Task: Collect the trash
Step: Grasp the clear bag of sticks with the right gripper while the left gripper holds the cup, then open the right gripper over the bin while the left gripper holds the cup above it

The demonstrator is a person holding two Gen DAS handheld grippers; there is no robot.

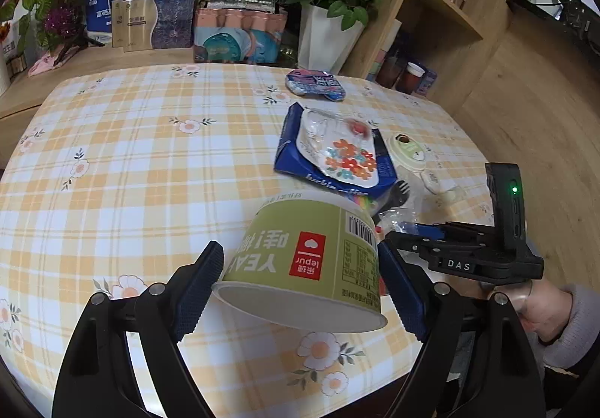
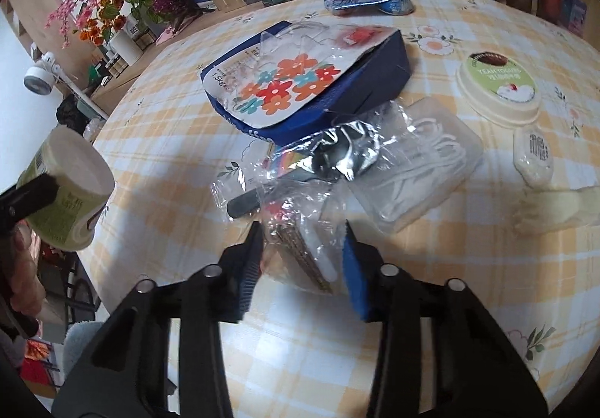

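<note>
Both fingers busy: left (image 1: 300, 279) wide, grasping green cup (image 1: 303, 260) (tilted); right (image 2: 302, 260) half-closed w/ clear wrapper (image 2: 300, 226) between.

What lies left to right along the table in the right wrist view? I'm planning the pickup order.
Green yogurt cup held by the left gripper → blue coffee bag → clear floss-pick box → round yogurt lid

A green yogurt tub (image 1: 300, 260) hangs tilted above the near table, base nearest. A crumpled clear wrapper (image 2: 296, 215) (dark spoon inside) lies mid-table, a flattened blue carton (image 2: 300, 88) beyond, a cream lid (image 2: 498, 92) far right.
</note>
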